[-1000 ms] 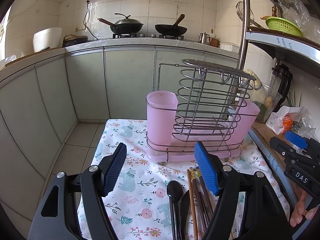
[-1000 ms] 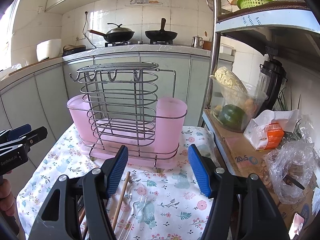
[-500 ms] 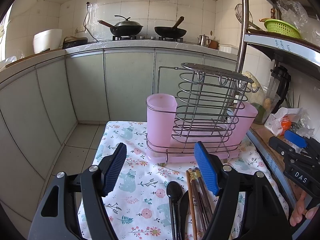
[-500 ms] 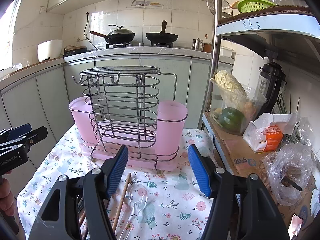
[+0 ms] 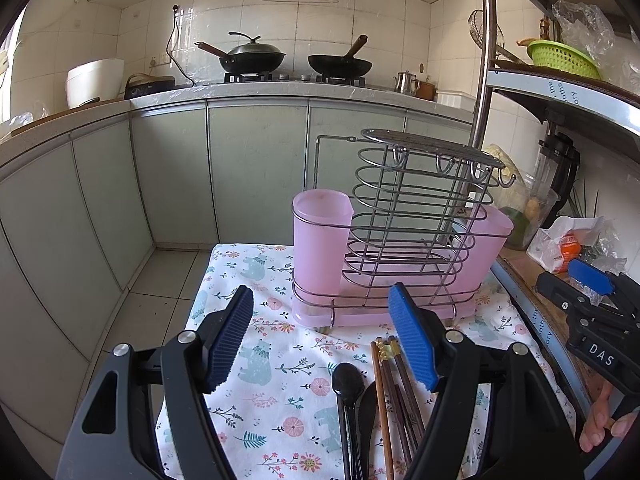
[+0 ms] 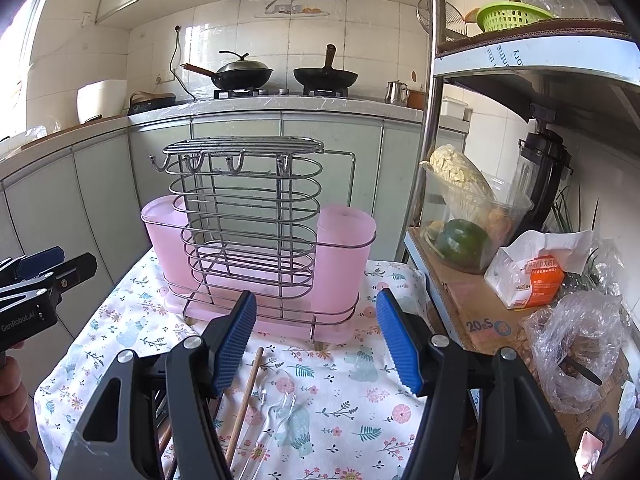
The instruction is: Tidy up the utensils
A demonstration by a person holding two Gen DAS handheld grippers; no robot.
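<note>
Both claws, left and right, stand apart and empty; bundled brown wooden chopsticks risk scattering if clamped unevenly before reaching the pink plastic holder cup.

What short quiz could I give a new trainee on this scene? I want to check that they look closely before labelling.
1. True or false: the left gripper is shut on the black spoon.
2. Which item lies right beside the black spoon? A) chopsticks B) a whisk C) a plate
3. Fill in: the wire rack stands between two ____ cups.

Key:
1. False; its jaws stand open and empty above the floral cloth, as do those of the right gripper.
2. A
3. pink
</note>
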